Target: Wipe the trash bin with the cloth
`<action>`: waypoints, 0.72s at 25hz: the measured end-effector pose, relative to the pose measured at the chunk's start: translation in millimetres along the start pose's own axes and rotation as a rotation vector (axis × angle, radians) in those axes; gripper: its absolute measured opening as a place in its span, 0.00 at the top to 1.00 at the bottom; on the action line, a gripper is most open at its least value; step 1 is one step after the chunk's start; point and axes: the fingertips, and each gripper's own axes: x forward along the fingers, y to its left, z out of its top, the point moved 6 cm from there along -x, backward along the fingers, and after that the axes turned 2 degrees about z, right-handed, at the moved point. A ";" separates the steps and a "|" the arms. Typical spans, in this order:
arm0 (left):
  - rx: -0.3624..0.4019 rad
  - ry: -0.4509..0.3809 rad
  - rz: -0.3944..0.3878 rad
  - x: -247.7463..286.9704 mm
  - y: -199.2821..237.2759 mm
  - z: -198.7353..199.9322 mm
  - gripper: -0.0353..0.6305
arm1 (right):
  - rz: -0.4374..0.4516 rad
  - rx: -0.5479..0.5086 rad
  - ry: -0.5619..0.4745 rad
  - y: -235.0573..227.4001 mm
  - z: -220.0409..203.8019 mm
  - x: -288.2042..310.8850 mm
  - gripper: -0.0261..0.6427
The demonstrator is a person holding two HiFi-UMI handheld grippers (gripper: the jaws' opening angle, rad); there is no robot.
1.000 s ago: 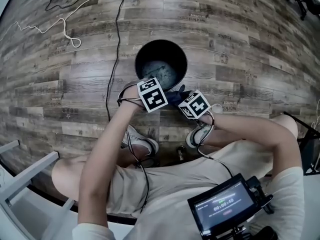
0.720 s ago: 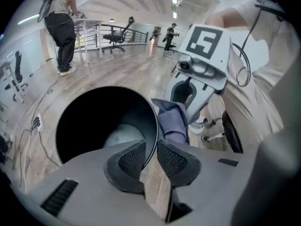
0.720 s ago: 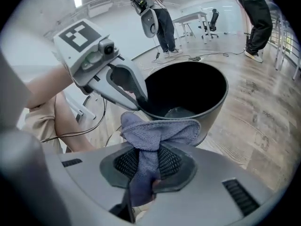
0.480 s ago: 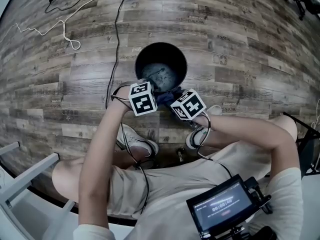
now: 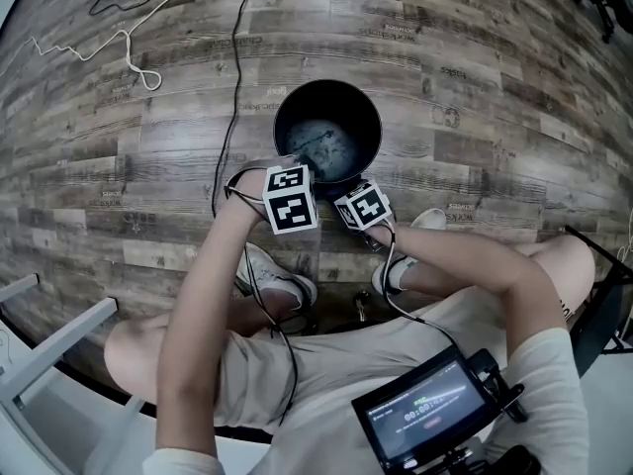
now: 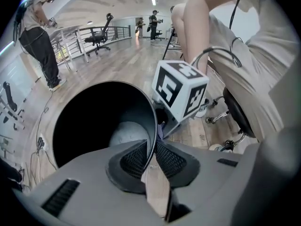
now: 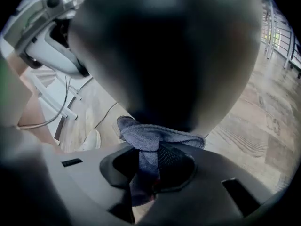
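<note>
One black trash bin (image 5: 293, 104) stands on the floor (image 5: 475, 87), its rim pinched in the left claw (image 6: 154, 150); the right claw (image 7: 150, 163) clamps the cloth (image 7: 151, 136) against its outside.

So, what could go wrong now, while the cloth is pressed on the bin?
1. The left gripper, whose jaws have just been closing, pinches only the thin rim of the bin; a hard wipe may tip the bin or slip it free.
2. The right gripper holds the cloth by a bunched part; rubbing on the wall could pull it out.
3. A cable lies beside the bin; if the bin slides, it may catch.
</note>
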 end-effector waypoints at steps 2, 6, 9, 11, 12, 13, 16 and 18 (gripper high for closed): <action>0.001 -0.003 0.005 -0.2 -2.6 0.6 0.84 | -0.033 0.001 -0.004 -7.2 -10.5 16.4 0.85; 0.026 -0.018 0.028 0.3 -0.1 2.6 0.84 | -0.081 0.043 -0.008 -20.1 -22.5 42.4 0.85; 0.029 -0.029 0.024 -0.1 0.5 2.1 0.84 | -0.103 0.068 -0.005 -24.8 -28.7 61.9 0.85; 0.028 -0.029 0.021 0.3 -2.1 1.4 0.84 | -0.111 0.075 0.013 -26.6 -35.2 74.2 0.85; 0.028 -0.029 0.022 0.7 -3.5 1.2 0.84 | -0.110 0.073 0.023 -26.9 -37.8 78.5 0.85; 0.028 -0.031 0.024 1.1 -4.2 1.3 0.84 | -0.104 0.071 0.032 -27.2 -38.7 80.8 0.85; 0.012 -0.044 0.023 0.3 -1.3 0.8 0.84 | -0.070 0.092 0.052 -29.3 -34.5 77.1 0.85; -0.028 -0.081 0.014 -2.4 -0.2 0.0 0.84 | -0.077 0.104 0.077 -31.9 -34.7 62.8 0.85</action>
